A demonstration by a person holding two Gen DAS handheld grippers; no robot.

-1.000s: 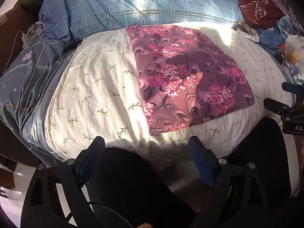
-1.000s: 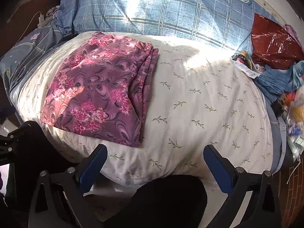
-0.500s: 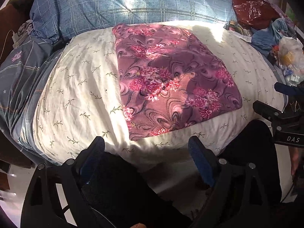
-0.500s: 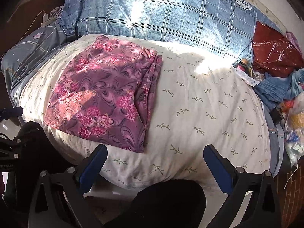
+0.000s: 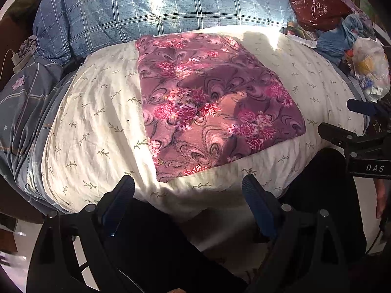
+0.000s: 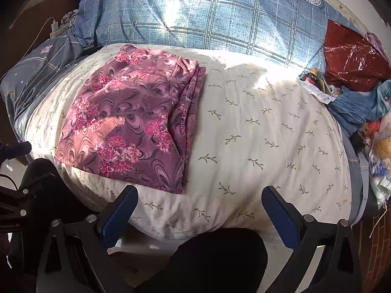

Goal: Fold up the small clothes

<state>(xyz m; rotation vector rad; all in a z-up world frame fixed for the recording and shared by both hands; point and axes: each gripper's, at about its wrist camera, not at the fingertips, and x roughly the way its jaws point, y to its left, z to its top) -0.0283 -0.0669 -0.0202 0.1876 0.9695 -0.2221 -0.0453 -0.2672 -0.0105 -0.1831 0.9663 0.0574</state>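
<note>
**A:** What writing are you reading?

**B:** I'm seeing white letters "DAS" on the black body of the right gripper (image 5: 366,131), which is poking in beyond my left gripper's right-hand finger. The blue plaid pillow (image 6: 207,17) is carrying round crest badges, but I'm not managing to read their lettering. In the right wrist view a small pale label on the other tool's frame is too blurred to read.

**A:** And the fingers?

**B:** The left gripper (image 5: 188,202) is hanging wide open, holding nothing. The right one is also standing wide open in its own view, nothing between its blue pads (image 6: 278,212). Both are hovering off the near edge of the cream leaf-print bedsheet (image 6: 256,134).

**A:** The garment?

**B:** The folded purple floral-print cloth (image 5: 210,105) is lying flat on the sheet, ahead of the left fingers and slightly toward the right one; from the right gripper it's sitting ahead of and beyond the left finger.

**A:** Anything changing?

**B:** Versus a second ago, the cloth is sliding slightly leftward in the left view; the fold itself is looking unchanged.
</note>
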